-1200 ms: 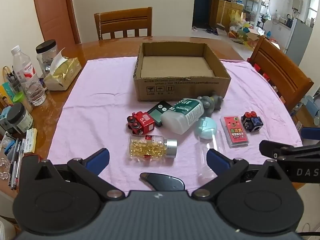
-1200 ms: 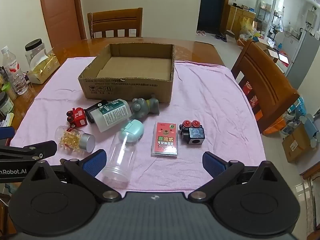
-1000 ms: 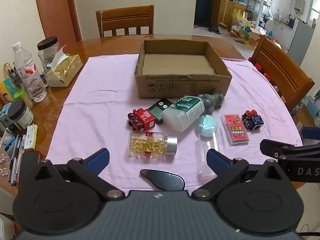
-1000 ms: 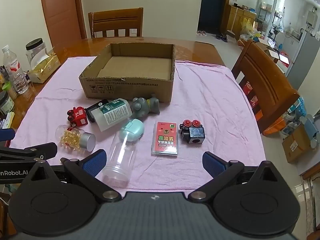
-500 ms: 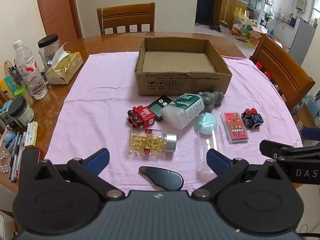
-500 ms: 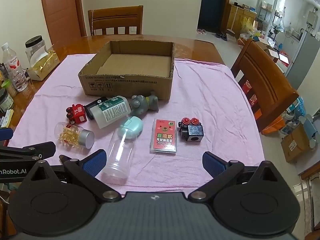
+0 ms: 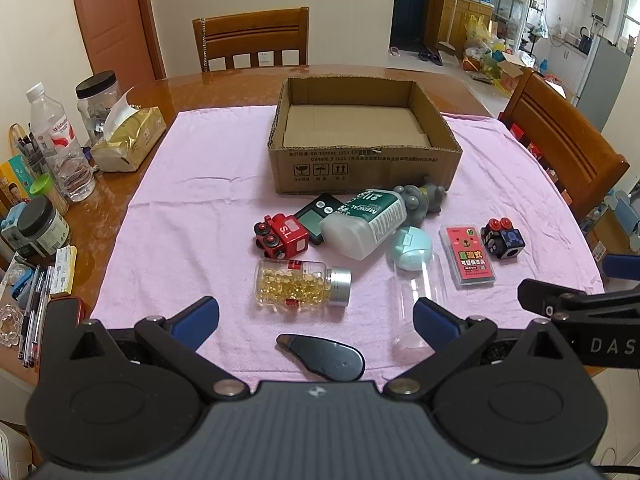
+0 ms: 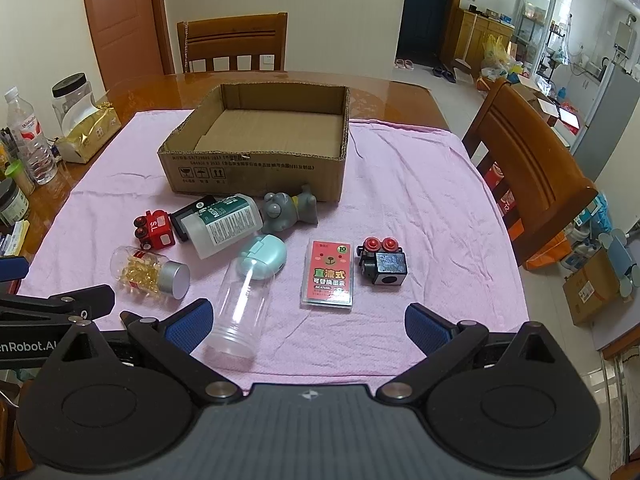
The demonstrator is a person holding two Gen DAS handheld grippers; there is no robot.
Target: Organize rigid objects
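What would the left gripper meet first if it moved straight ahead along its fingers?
Probably the clear pill bottle of yellow capsules, lying on its side directly ahead of the open left gripper; depth is uncertain.

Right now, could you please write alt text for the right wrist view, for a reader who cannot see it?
An open hand-held gripper hovers over a pink cloth with an empty cardboard box behind scattered items: a clear bottle, pink card pack, black cube toy, capsule bottle, red toy train, white medical bottle and grey figurine.

Matt corrugated cardboard box on pink cloth, glossy wooden table.
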